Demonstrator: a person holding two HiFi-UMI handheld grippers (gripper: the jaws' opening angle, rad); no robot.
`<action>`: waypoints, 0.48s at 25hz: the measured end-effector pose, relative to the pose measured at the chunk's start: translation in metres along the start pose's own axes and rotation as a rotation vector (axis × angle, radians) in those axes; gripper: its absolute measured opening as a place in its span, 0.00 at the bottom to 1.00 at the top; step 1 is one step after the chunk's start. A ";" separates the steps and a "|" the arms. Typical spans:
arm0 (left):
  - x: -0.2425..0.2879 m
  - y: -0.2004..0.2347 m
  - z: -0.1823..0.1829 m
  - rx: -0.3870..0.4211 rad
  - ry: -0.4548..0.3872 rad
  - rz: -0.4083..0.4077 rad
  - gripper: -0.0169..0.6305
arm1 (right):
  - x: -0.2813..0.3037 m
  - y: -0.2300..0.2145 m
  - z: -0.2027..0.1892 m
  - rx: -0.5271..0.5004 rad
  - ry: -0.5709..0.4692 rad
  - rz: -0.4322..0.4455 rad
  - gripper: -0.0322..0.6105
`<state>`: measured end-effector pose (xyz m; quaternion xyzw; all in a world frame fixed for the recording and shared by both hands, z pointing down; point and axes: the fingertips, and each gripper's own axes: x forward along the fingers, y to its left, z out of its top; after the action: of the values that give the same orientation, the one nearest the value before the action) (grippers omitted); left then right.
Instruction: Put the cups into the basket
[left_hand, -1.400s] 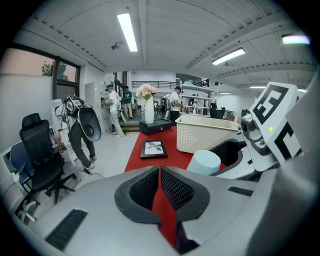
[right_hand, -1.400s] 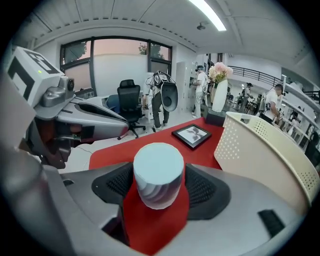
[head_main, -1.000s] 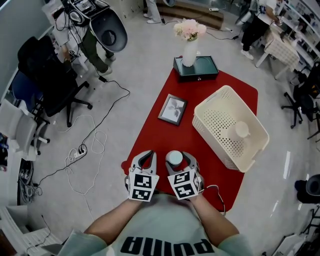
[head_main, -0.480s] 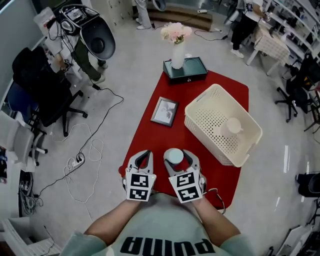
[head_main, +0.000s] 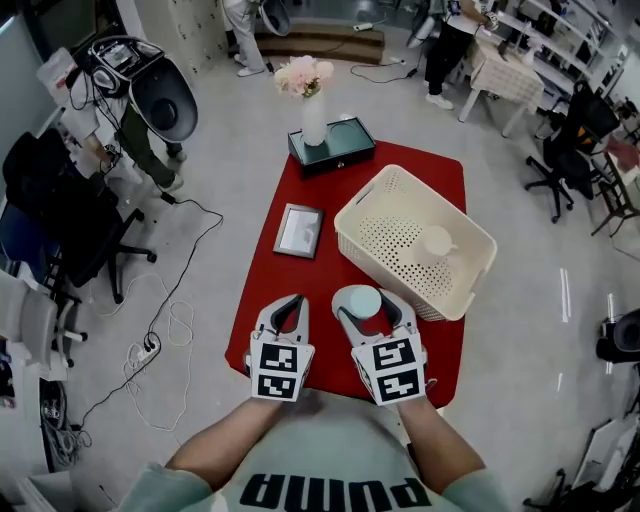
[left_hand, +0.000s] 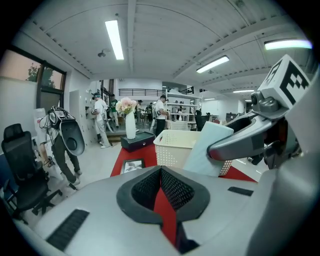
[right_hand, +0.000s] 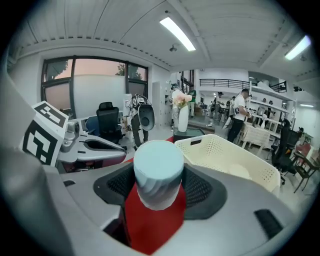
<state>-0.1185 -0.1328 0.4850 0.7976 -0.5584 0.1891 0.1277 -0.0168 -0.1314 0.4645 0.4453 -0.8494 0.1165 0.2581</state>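
Note:
A pale blue ribbed cup (head_main: 363, 301) stands between the jaws of my right gripper (head_main: 363, 297), which is shut on it near the front of the red table (head_main: 300, 285). In the right gripper view the cup (right_hand: 158, 175) fills the gap between the black pads (right_hand: 197, 187). The cream perforated basket (head_main: 380, 280) stands at the right, beyond the cup, with a white cup (head_main: 437, 240) inside it. My left gripper (head_main: 290, 300) is beside the right one, shut and empty. From the left gripper view I see the blue cup (left_hand: 205, 150) and the basket (left_hand: 172, 149).
A framed picture (head_main: 299, 230) lies left of the basket. A white vase of flowers (head_main: 313, 118) stands on a dark box (head_main: 335, 148) at the table's far end. Office chairs (head_main: 60, 215) and floor cables (head_main: 170, 330) are at the left.
My right gripper has risen a little and moved forward toward the basket with the blue cup in it. The left gripper has stayed where it was.

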 end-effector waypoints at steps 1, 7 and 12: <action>0.002 -0.005 0.005 0.005 -0.006 -0.013 0.03 | -0.005 -0.008 0.002 0.007 -0.006 -0.015 0.52; 0.013 -0.037 0.030 0.028 -0.039 -0.084 0.03 | -0.030 -0.054 0.009 0.052 -0.033 -0.106 0.52; 0.024 -0.061 0.046 0.042 -0.061 -0.132 0.03 | -0.046 -0.091 0.008 0.083 -0.042 -0.172 0.52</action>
<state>-0.0466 -0.1511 0.4546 0.8405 -0.5042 0.1678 0.1059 0.0763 -0.1551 0.4294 0.5291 -0.8077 0.1197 0.2307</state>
